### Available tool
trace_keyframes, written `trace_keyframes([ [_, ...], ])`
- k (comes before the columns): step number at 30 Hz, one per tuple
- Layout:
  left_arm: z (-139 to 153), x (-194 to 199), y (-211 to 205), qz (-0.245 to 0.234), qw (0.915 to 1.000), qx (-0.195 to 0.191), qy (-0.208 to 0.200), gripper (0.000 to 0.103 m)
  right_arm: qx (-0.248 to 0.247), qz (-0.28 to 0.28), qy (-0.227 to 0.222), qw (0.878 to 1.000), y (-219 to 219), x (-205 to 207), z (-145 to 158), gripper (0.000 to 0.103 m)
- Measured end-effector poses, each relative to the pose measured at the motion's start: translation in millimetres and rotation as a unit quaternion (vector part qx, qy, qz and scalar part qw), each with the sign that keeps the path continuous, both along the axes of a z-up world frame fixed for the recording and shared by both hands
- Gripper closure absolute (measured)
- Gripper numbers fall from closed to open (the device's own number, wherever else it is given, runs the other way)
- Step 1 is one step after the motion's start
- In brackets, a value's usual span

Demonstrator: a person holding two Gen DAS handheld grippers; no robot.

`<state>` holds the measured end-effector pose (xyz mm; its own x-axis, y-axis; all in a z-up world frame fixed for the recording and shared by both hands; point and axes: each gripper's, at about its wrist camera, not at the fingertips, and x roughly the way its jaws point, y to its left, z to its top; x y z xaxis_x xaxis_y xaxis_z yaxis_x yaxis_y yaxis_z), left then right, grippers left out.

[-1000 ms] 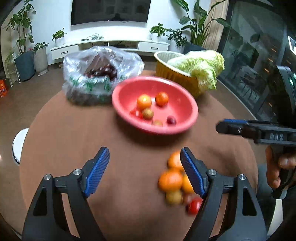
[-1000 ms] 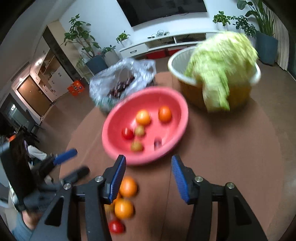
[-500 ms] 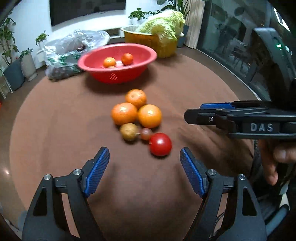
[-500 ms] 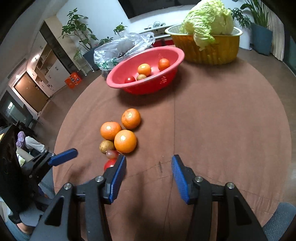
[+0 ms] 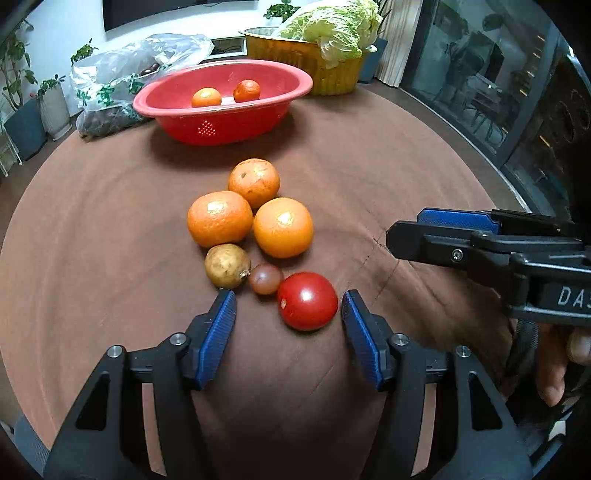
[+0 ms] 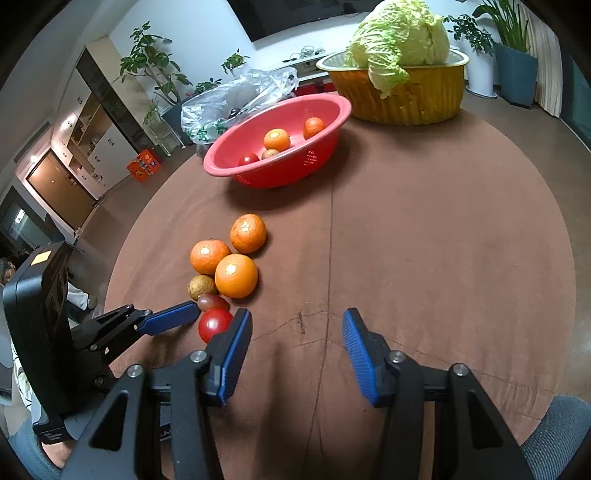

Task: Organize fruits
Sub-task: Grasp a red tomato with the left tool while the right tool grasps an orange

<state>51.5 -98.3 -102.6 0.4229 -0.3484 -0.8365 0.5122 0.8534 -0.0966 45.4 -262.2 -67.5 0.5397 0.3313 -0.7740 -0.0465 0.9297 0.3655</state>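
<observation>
A cluster of fruit lies on the brown table: three oranges (image 5: 283, 232), a small brown fruit (image 5: 227, 266), a small purple one (image 5: 265, 278) and a red tomato (image 5: 307, 301). The tomato also shows in the right wrist view (image 6: 215, 324). My left gripper (image 5: 288, 306) is open, its fingers on either side of the tomato without touching it. My right gripper (image 6: 297, 325) is open and empty, over bare table to the right of the cluster. A red bowl (image 5: 225, 107) at the back holds several small fruits (image 6: 277, 139).
A yellow basin (image 6: 406, 96) with a cabbage (image 6: 400, 35) stands at the back right. A clear plastic bag (image 5: 136, 88) with dark contents lies left of the red bowl. The round table's edge (image 6: 554, 229) curves on all sides.
Both grippers have pulled back from the red bowl and lowered toward the near cluster. The left gripper has moved forward, so that the tomato now lies between its fingers.
</observation>
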Motion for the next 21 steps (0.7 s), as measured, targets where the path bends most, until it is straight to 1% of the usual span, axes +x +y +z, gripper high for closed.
trace_keyframes([
  [1, -0.2, 0.8, -0.9, 0.001, 1.0000, -0.002, -0.001, 0.046, 0.000, 0.001, 0.001, 1.000, 0.9, 1.8, -0.1, 0.048],
  [2, 0.5, 3.0, -1.8, 0.002, 1.0000, -0.003, -0.001, 0.054, 0.001, 0.002, 0.001, 1.000, 1.2, 2.4, -0.4, 0.048],
  [3, 0.8, 5.4, -2.4, 0.003, 1.0000, -0.003, -0.002, 0.060, 0.000, 0.002, 0.001, 1.000, 1.7, 2.8, -0.1, 0.048],
  [8, 3.1, 3.1, -0.6, 0.002, 0.9999, -0.010, -0.002, 0.063, -0.005, 0.007, 0.001, 1.000, 4.7, 3.3, -0.4, 0.048],
  [10, 2.9, 1.2, 1.4, 0.001, 0.9999, -0.012, -0.001, 0.073, -0.008, 0.010, 0.002, 1.000, 7.0, 4.5, -1.2, 0.048],
  [11, 3.1, -0.1, 3.7, 0.003, 0.9999, -0.015, 0.001, 0.075, -0.010, 0.013, 0.002, 1.000, 9.3, 5.7, -1.2, 0.048],
  [16, 4.9, -4.4, 21.7, 0.019, 0.9991, -0.035, 0.015, 0.075, -0.026, 0.037, -0.006, 0.999, 25.2, 15.1, 0.6, 0.048],
  [21, 8.9, -8.7, 40.5, 0.029, 0.9981, -0.050, 0.020, 0.075, -0.039, 0.059, -0.008, 0.997, 40.6, 28.0, 0.1, 0.048],
])
